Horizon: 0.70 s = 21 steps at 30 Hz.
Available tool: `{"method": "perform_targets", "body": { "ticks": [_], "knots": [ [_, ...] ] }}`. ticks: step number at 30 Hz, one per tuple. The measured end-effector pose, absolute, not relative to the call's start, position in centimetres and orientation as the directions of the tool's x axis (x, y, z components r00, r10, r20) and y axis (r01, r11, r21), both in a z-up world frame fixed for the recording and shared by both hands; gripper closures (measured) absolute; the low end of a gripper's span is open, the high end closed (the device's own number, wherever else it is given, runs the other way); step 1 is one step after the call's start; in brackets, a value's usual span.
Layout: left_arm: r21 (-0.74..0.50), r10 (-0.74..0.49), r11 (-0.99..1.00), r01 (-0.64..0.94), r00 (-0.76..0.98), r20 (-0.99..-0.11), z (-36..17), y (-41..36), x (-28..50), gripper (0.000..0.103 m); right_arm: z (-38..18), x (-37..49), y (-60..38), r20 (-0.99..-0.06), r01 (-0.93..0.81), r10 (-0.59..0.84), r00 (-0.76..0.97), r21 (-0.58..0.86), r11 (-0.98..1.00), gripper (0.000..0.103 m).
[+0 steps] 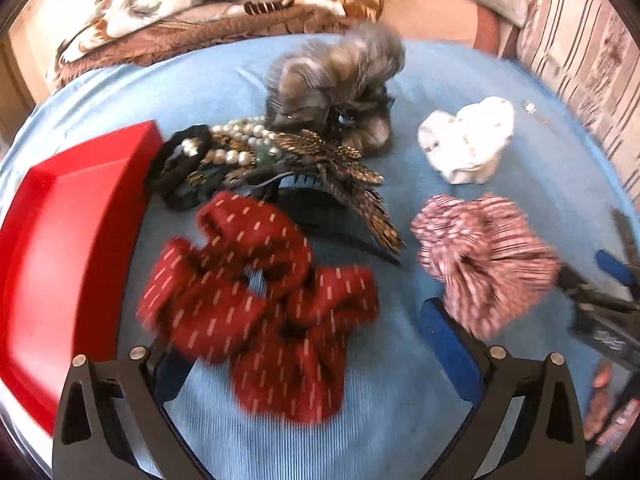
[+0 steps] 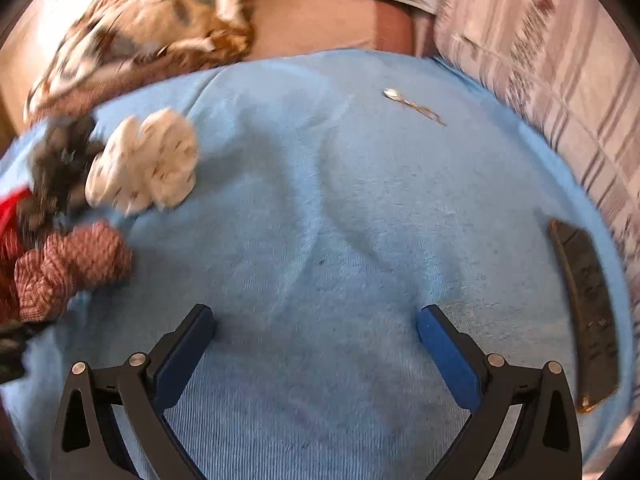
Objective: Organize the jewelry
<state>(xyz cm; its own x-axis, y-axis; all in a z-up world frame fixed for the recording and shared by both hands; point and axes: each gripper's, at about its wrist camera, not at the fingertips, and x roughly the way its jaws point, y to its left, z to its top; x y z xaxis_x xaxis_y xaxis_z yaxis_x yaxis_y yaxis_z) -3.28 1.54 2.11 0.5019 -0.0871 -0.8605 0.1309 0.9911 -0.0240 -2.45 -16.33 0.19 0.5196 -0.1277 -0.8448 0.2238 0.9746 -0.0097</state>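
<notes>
Left wrist view: the left tool (image 1: 312, 344) is seen spread wide, gripping nothing, with the red scrunchie (image 1: 260, 304) lying between its fingers; the left finger is partly hidden behind the fabric, so contact cannot be told
Red scrunchie: judged the next thing to be taken, since it lies nearest the red tray (image 1: 68, 248) and is already framed by the fingers
Red tray: set just left of the pile, open side up and with nothing seen inside, presumably as the place for sorted pieces
Pile: pearl strands (image 1: 236, 144), a beaded gold piece (image 1: 352, 184) and a grey fluffy scrunchie (image 1: 340, 80) are heaped together, touching, behind the red scrunchie
Striped scrunchie (image 1: 484, 264): apart to the right, just beside the right finger
White scrunchie (image 1: 468, 140): alone, further back
Right tool (image 2: 316, 328): spread open and unloaded above bare blue cloth (image 2: 320, 200), well apart from the pile, seemingly kept out of the way
Small metal piece (image 2: 412, 106): alone near the far edge of the cloth; its kind cannot be told
Surface: a bed or sofa, by the pillows
</notes>
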Motion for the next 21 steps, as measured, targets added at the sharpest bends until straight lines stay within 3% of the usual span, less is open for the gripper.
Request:
{"method": "perform_targets", "body": {
  "ticks": [8, 21],
  "knots": [
    [0.016, -0.047, 0.996, 0.090, 0.654, -0.755, 8.2, 4.6, -9.3, 0.000, 2.0, -5.7, -16.8, -0.845, 0.288, -0.094, 0.527, 0.074, 0.955, 0.001],
    [0.109, 0.080, 0.994, -0.020, 0.808, -0.584, 14.6, 7.2, -15.2, 0.000, 11.2, -11.3, -12.0, -0.692, 0.266, -0.142, 0.707, 0.075, 0.961, 0.001]
  ]
}}
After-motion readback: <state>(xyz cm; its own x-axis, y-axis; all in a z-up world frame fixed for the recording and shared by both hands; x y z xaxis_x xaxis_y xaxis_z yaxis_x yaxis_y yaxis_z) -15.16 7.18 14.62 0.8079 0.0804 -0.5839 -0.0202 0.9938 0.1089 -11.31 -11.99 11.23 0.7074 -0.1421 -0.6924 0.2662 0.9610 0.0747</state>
